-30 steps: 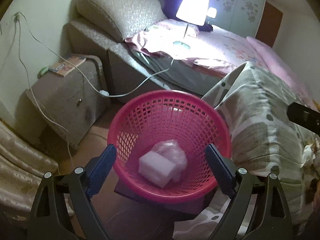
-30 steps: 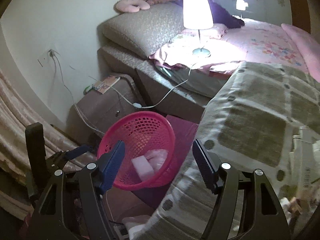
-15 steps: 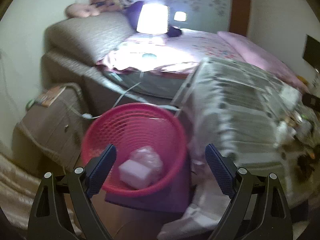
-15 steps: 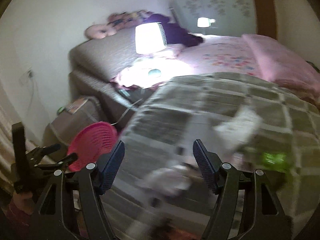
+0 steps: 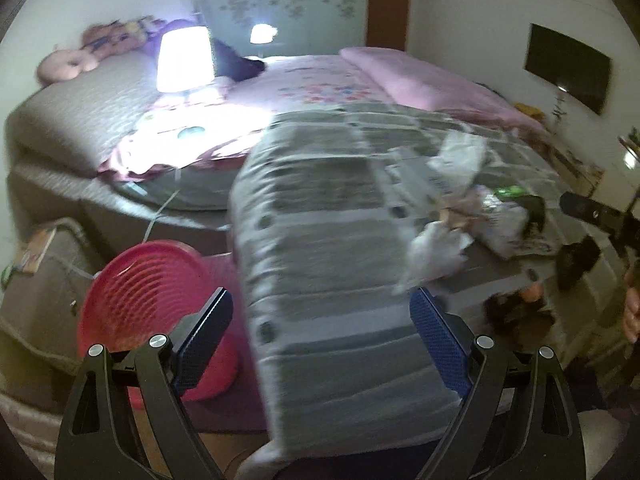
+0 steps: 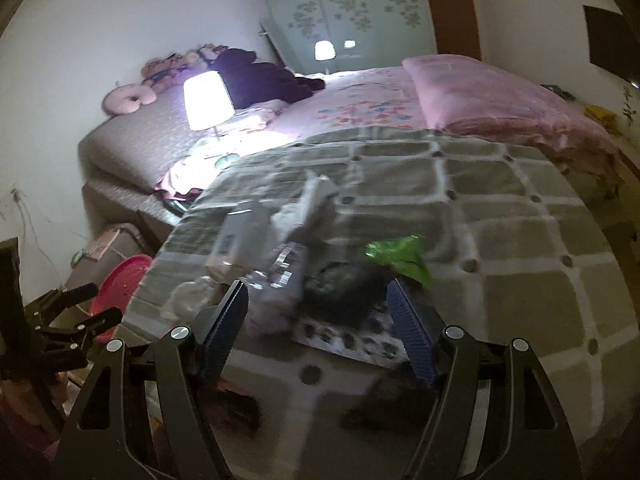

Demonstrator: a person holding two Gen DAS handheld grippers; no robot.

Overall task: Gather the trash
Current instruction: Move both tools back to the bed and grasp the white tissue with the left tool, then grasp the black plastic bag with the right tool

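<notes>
A pink mesh basket [image 5: 144, 292] stands on the floor by the bed; it also shows at the left in the right wrist view [image 6: 120, 280]. A pile of trash lies on the grey checked blanket [image 6: 500, 216]: white wrappers [image 5: 436, 248], a green wrapper [image 6: 400, 258], a dark item [image 6: 344, 292] and clear plastic packets [image 6: 280, 280]. My left gripper [image 5: 320, 336] is open and empty, over the blanket's edge beside the basket. My right gripper [image 6: 316, 324] is open and empty, just before the trash pile.
A lit lamp [image 5: 184, 60] stands on the pink bed [image 5: 320, 80] near grey cushions [image 5: 80, 112]. A grey nightstand [image 5: 36, 280] with a booklet stands left of the basket. A cable runs down from the bed. A dark screen [image 5: 568, 72] hangs on the right wall.
Both grippers swung right and up, away from the basket and toward the trash pile on the blanket. The basket moved to the left edge of both views. Both stayed open.
</notes>
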